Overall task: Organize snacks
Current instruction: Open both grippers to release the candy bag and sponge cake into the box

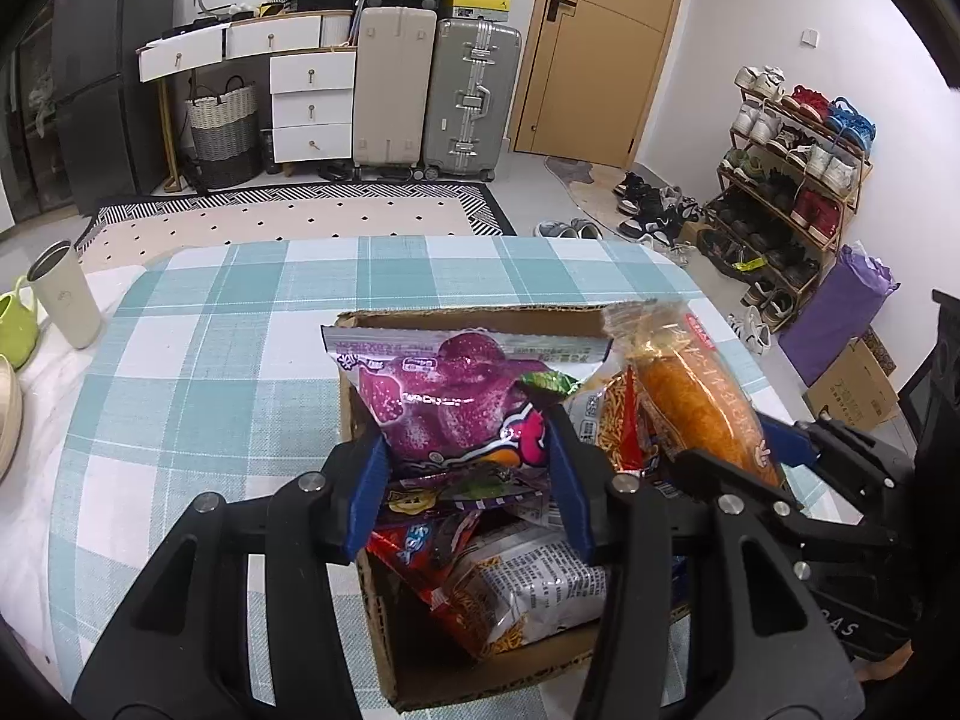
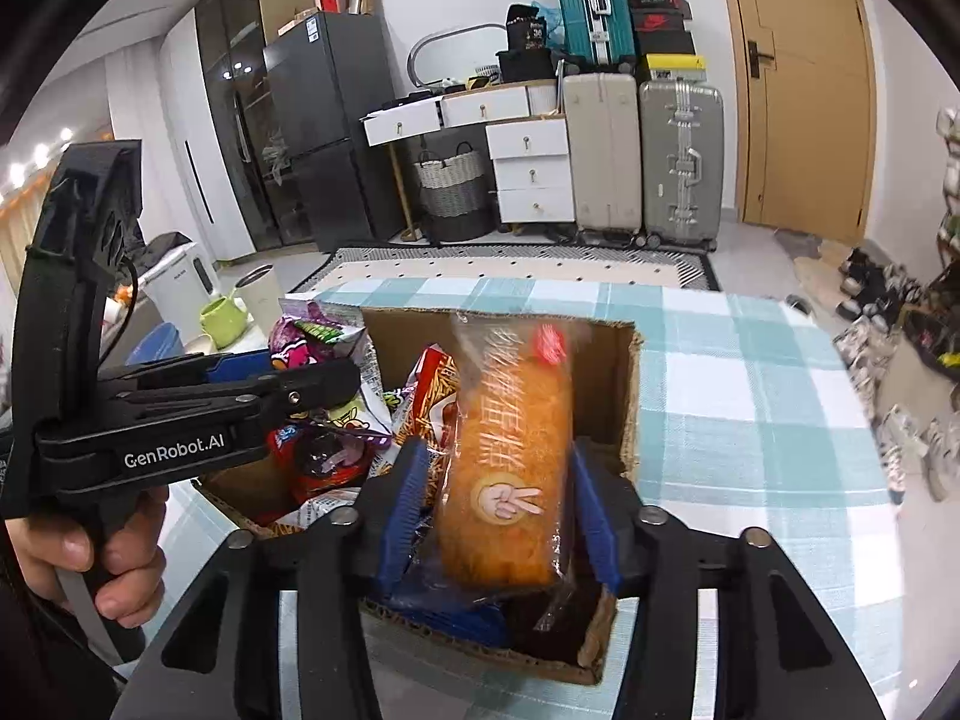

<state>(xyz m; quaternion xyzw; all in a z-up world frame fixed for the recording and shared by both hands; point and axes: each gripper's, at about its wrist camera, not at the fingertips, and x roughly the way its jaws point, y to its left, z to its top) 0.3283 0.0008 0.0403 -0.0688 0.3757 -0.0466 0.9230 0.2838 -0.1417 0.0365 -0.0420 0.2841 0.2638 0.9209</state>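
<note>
Clamped between the left gripper's [image 1: 465, 480] blue pads, a purple snack bag [image 1: 447, 399] is held above the cardboard box [image 1: 384, 648]; an orange bread pack [image 2: 510, 456] is pinched by the right gripper [image 2: 501, 516] over the same box.

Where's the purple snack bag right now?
The purple snack bag is held in the left gripper, over the left half of the cardboard box, beside the orange bread roll pack that the right gripper holds.

purple snack bag [image 1: 456, 402] | orange bread pack [image 2: 510, 456] | upright above cardboard box [image 2: 618, 372]
</note>
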